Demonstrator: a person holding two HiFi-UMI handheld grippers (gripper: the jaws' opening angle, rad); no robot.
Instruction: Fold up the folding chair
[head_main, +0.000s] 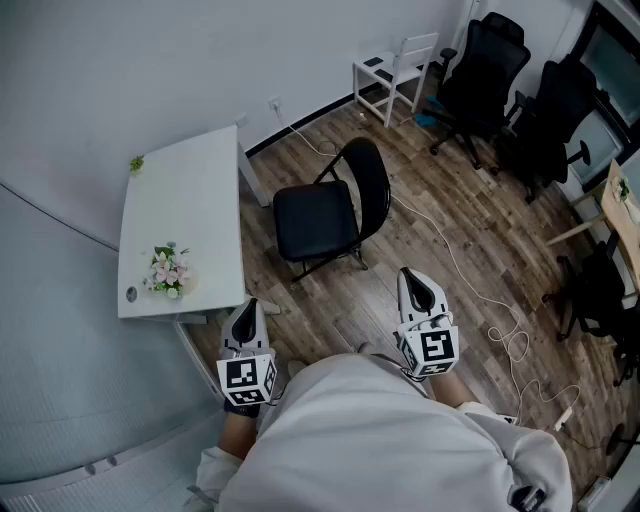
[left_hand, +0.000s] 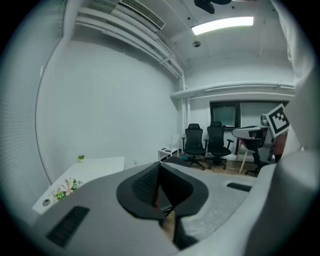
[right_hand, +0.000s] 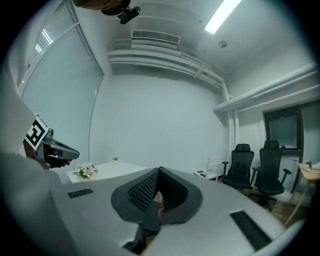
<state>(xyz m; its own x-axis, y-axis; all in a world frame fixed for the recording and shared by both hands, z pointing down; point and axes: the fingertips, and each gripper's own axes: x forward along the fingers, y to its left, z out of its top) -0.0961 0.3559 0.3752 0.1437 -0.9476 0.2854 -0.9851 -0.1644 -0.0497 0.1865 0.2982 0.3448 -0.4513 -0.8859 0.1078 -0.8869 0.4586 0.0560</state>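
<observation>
A black folding chair (head_main: 328, 210) stands unfolded on the wood floor, seat toward the white table and backrest to the right. My left gripper (head_main: 246, 318) is held close to my body, a good way short of the chair, jaws shut and empty. My right gripper (head_main: 415, 288) is held likewise at the right, shut and holding nothing, pointing toward the chair. In the left gripper view its shut jaws (left_hand: 161, 196) hide most of the chair. The right gripper view shows its shut jaws (right_hand: 159, 197) in front of the room.
A white table (head_main: 180, 222) with a small flower bunch (head_main: 167, 270) stands left of the chair. Black office chairs (head_main: 482, 75) and a white chair (head_main: 398, 70) stand at the back right. A white cable (head_main: 480, 295) lies across the floor on the right.
</observation>
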